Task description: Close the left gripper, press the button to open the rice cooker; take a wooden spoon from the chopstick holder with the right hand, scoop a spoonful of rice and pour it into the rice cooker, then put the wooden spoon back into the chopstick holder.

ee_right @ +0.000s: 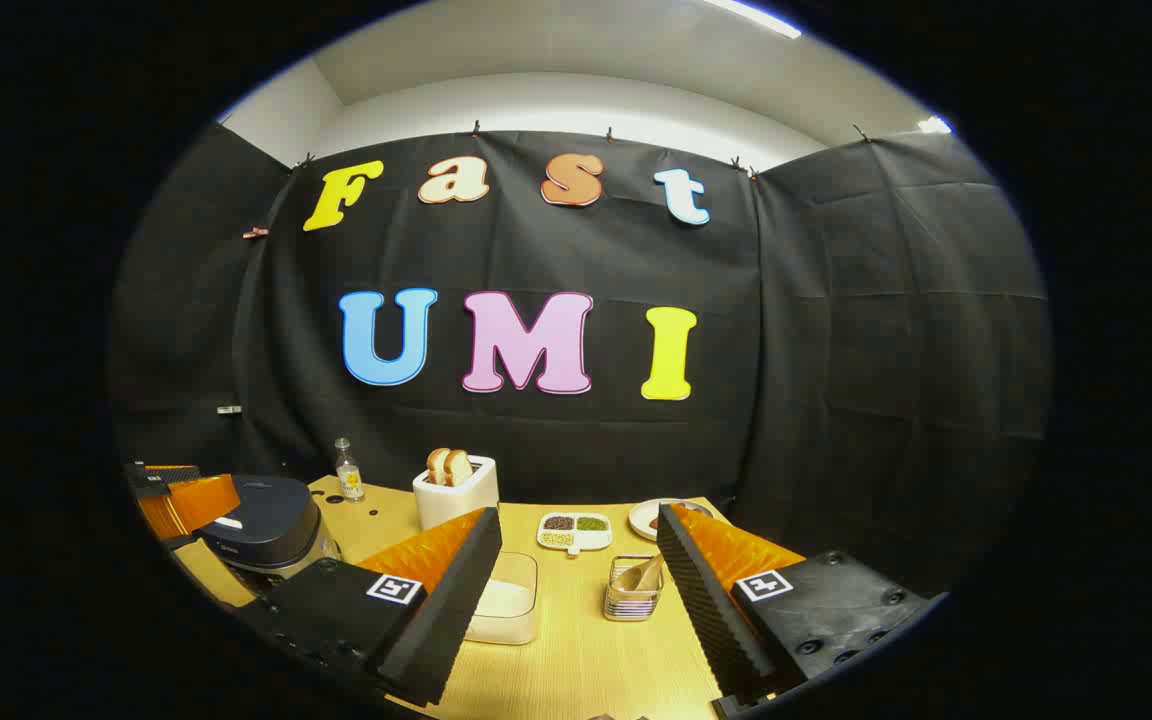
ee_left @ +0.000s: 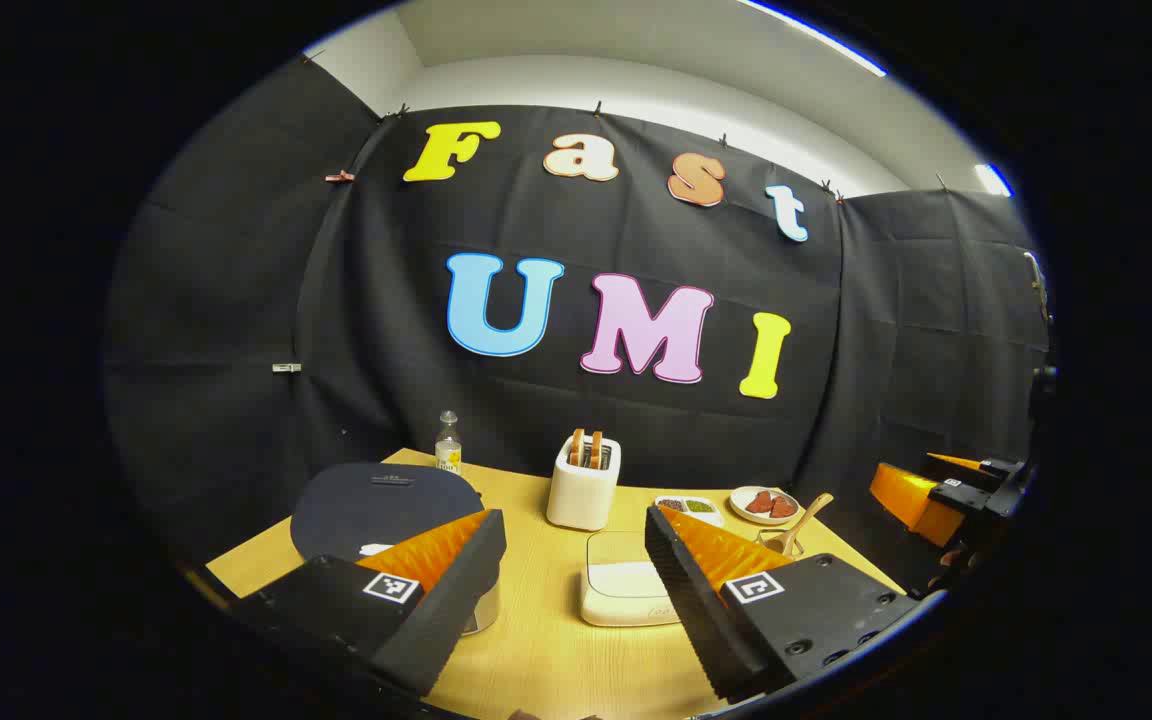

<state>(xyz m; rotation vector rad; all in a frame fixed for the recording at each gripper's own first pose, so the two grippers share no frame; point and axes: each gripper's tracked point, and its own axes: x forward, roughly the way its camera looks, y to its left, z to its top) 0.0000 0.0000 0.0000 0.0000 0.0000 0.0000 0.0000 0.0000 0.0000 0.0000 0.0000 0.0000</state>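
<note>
Rice cooker point(ee_left: 386, 510) sits at the table's left end with its dark lid down, low and to the left of the left gripper point(ee_left: 576, 560), whose jaws stand wide apart; the left finger point(ee_left: 436, 580) overlaps the cooker's front edge in the left gripper view. The first step calls for those jaws to come together before the press, and that has not been done. From the right gripper view the same cooker point(ee_right: 261, 535) lies far off to the left with the other gripper just beside it, so the left hand is plainly the nearer one.

The right gripper point(ee_right: 581, 580) is also spread wide and holds nothing. The chopstick holder point(ee_right: 633, 590), with the wooden spoon point(ee_right: 648, 573) leaning in it, stands just ahead of it, slightly right of centre, near the right finger. A clear rice box point(ee_right: 508, 598) rests by its left finger.

The cooker's button cannot be made out: its front is hidden behind the finger. The spoon's bowl is sunk in the holder, and its handle is small and hard to read.
</note>
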